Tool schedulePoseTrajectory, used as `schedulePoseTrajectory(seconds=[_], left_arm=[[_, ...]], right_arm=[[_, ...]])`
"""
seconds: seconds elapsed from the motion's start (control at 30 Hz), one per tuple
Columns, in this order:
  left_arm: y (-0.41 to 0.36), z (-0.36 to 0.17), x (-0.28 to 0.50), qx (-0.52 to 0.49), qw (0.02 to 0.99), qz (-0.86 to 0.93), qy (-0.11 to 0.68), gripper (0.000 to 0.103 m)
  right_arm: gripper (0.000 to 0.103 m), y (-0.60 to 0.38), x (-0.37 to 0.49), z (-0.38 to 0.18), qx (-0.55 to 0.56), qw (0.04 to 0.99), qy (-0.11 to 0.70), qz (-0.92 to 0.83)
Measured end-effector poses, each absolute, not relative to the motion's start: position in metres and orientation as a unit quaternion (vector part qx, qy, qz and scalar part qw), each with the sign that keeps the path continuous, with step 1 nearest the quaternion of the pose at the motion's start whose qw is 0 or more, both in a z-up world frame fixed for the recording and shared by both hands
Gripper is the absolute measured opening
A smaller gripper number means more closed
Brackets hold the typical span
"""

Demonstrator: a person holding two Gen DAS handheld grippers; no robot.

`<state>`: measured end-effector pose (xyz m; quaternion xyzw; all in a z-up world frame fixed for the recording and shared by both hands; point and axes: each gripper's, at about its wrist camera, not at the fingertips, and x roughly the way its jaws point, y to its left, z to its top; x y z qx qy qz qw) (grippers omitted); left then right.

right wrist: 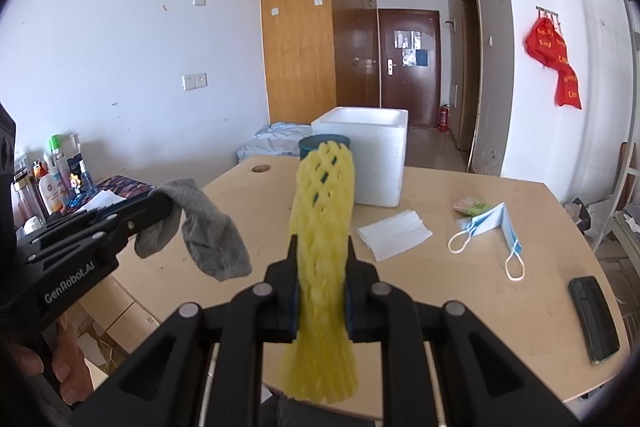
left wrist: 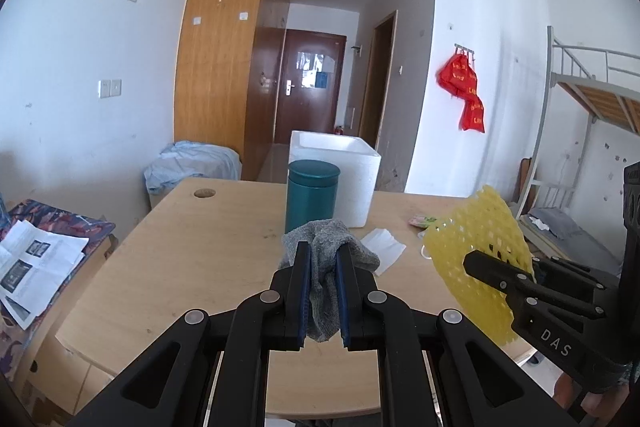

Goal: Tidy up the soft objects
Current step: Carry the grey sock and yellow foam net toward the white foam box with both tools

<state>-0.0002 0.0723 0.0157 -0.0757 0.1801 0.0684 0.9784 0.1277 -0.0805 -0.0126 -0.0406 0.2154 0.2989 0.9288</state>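
table [right wrist: 460, 291]: light wood top with a round cable hole at its far left corner, everything below sits on it or hangs over it
foam box [right wrist: 372, 155]: white, open top, at far edge of table, roughly centre
canister [left wrist: 311, 197]: teal cylinder with lid, upright, just left of and nearer than foam box, looks to be touching it but hard to tell
left gripper [left wrist: 323, 259]: black with blue pads, jaws pinched nearly closed on the grey sock, held above the near-centre table
right gripper [right wrist: 322, 259]: black with blue pads, jaws clamped on the yellow foam net, a narrow gap filled by the net, held right of left gripper
yellow foam net [right wrist: 322, 227]: mesh fruit sleeve, gripped at its lower-middle, top end stands up in front of canister in right wrist view, bottom end flares out below the jaws, off the table
grey sock [right wrist: 208, 231]: gripped mid-length, both ends droop down either side of the fingers, clear of the table
tissue [right wrist: 394, 233]: white folded sheet, flat, near side of foam box
face mask [right wrist: 490, 223]: blue, folded, white ear loops splayed toward near side, right of tissue
black object [right wrist: 594, 319]: flat dark slab near right edge, could be a phone or case, unclear
small packet [right wrist: 470, 206]: green-pink, just beyond the mask, touching it
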Motion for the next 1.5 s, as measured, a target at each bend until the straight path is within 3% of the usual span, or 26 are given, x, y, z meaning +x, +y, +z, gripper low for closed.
schedulePoseTrajectory(seconds=[1.5], left_arm=[[0.089, 0.046, 0.116, -0.076, 0.977, 0.049, 0.193, 0.012]], right_arm=[[0.02, -0.063, 0.22, 0.021, -0.037, 0.932, 0.224, 0.282]])
